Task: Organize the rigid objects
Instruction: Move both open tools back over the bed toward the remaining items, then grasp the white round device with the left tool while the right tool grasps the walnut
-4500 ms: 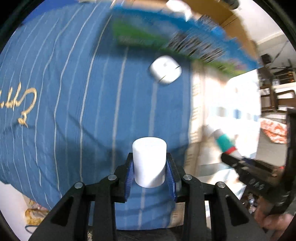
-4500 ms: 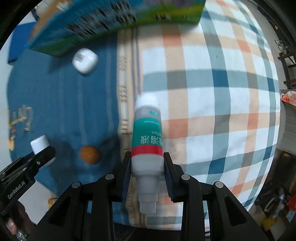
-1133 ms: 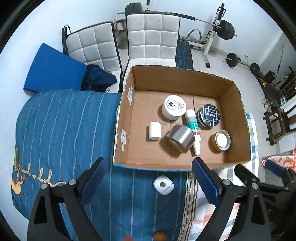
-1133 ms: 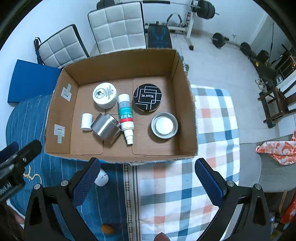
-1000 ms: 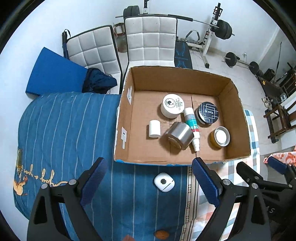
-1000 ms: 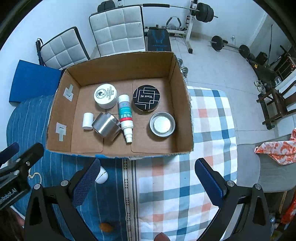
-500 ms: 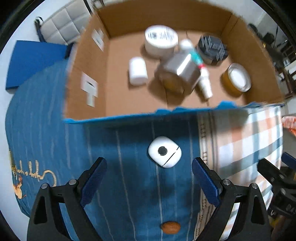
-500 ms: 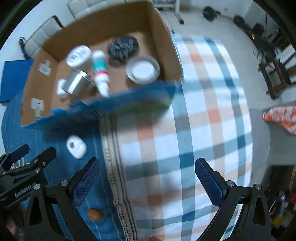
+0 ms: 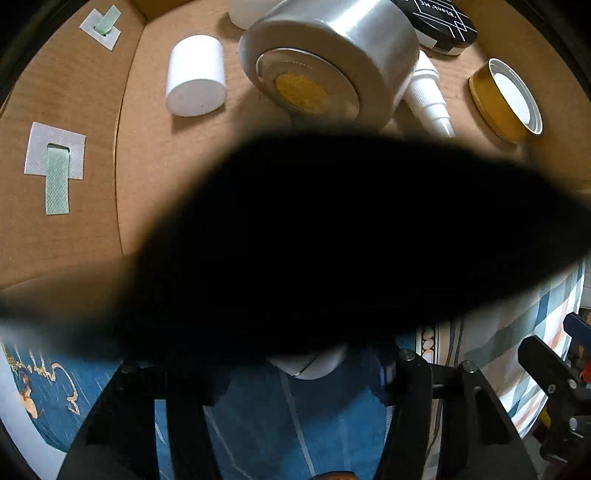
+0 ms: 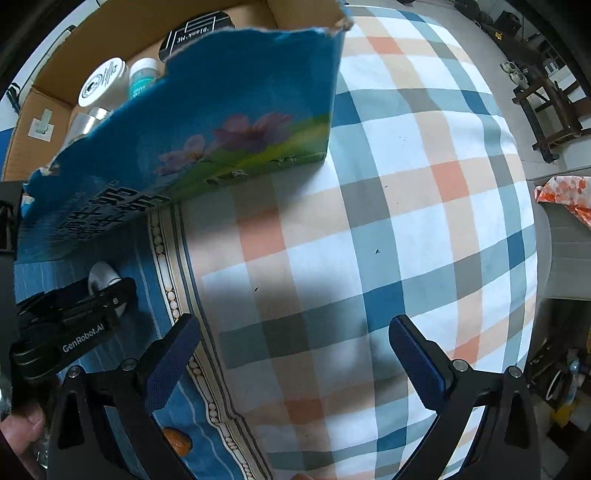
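Note:
A small white rounded case (image 9: pixel 306 363) lies on the blue striped cloth (image 9: pixel 295 424), just in front of the cardboard box (image 9: pixel 74 110). My left gripper (image 9: pixel 301 376) points down over it with jaws closing; the case sits between the blue pads, with a gap showing on each side. The right wrist view shows the same case (image 10: pixel 101 275) under the left gripper (image 10: pixel 92 317). My right gripper (image 10: pixel 295 354) hangs open over the plaid cloth (image 10: pixel 406 221), holding nothing. The box wall, very near the lens, blacks out the middle of the left wrist view.
Inside the box lie a white cylinder (image 9: pixel 195 74), a silver tin (image 9: pixel 332 62), a black tin (image 9: pixel 439 22), a gold-rimmed lid (image 9: pixel 506 99) and a spray bottle (image 9: pixel 428 96). A brown oval thing (image 10: pixel 177 441) rests on the blue cloth. A hand (image 10: pixel 22 424) grips the left tool.
Both grippers have dropped close to the bed. The left jaws have narrowed around the white case, and the box wall now covers much of the left view. The right jaws stay wide.

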{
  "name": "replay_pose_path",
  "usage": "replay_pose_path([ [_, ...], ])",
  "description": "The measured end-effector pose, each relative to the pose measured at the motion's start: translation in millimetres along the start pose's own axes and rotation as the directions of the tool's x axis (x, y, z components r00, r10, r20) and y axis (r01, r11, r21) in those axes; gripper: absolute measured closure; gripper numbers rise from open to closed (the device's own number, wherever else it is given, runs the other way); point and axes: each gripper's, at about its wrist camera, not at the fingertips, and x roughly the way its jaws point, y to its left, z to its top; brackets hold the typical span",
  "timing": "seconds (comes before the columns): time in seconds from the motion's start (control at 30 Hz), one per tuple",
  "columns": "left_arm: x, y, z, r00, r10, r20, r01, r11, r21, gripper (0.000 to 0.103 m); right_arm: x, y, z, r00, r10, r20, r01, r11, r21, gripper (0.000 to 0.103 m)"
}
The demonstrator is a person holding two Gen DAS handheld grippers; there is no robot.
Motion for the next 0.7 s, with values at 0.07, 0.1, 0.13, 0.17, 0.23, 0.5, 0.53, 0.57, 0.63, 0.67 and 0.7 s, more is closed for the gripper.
replay_pose_path([
  [0.07, 0, 3, -4, 1.000, -0.008, 0.007, 0.008, 1.000, -0.017, 0.048, 1, 3, -1, 1.000, 0.000, -0.002, 0.000, 1.000, -0.005, 0.000],
  [0.1, 0, 6, -7, 1.000, -0.010, 0.009, 0.010, 1.000, -0.025, 0.048, 1, 4, -2, 1.000, -0.003, -0.002, 0.003, 1.000, -0.011, 0.000],
  [0.13, -1, 9, -12, 1.000, -0.010, 0.012, 0.010, 0.999, -0.036, 0.048, 0, 7, -3, 1.000, -0.006, -0.002, 0.006, 1.000, -0.018, 0.000],
  [0.17, -2, 13, -17, 1.000, -0.010, 0.014, 0.010, 0.999, -0.048, 0.048, -1, 9, -5, 1.000, -0.006, -0.001, 0.006, 1.000, -0.028, 0.000],
  [0.23, -5, 22, -32, 1.000, -0.010, 0.024, 0.012, 0.997, -0.072, 0.048, -2, 14, -10, 1.000, -0.008, -0.001, 0.008, 0.999, -0.046, 0.000],
  [0.5, -18, 67, -130, 0.999, 0.034, 0.042, -0.027, 0.985, -0.169, 0.048, 7, 53, -74, 0.995, 0.045, -0.087, -0.057, 0.986, -0.153, 0.000],
  [0.53, -16, 72, -144, 0.999, 0.037, 0.032, -0.031, 0.983, -0.181, 0.048, 11, 61, -87, 0.992, 0.058, -0.113, -0.077, 0.983, -0.168, 0.000],
  [0.57, -14, 78, -159, 0.999, 0.038, 0.021, -0.033, 0.979, -0.200, 0.048, 15, 68, -96, 0.989, 0.069, -0.132, -0.092, 0.980, -0.177, 0.000],
  [0.63, -6, 86, -185, 1.000, 0.031, -0.005, -0.031, 0.973, -0.230, 0.048, 23, 83, -116, 0.981, 0.088, -0.175, -0.123, 0.973, -0.195, 0.000],
  [0.67, -2, 90, -194, 0.999, 0.028, -0.017, -0.031, 0.970, -0.242, 0.048, 29, 92, -127, 0.976, 0.099, -0.196, -0.139, 0.969, -0.204, 0.000],
  [0.7, 2, 93, -204, 0.999, 0.026, -0.027, -0.032, 0.966, -0.255, 0.048, 34, 99, -134, 0.972, 0.103, -0.210, -0.148, 0.966, -0.211, 0.002],
])
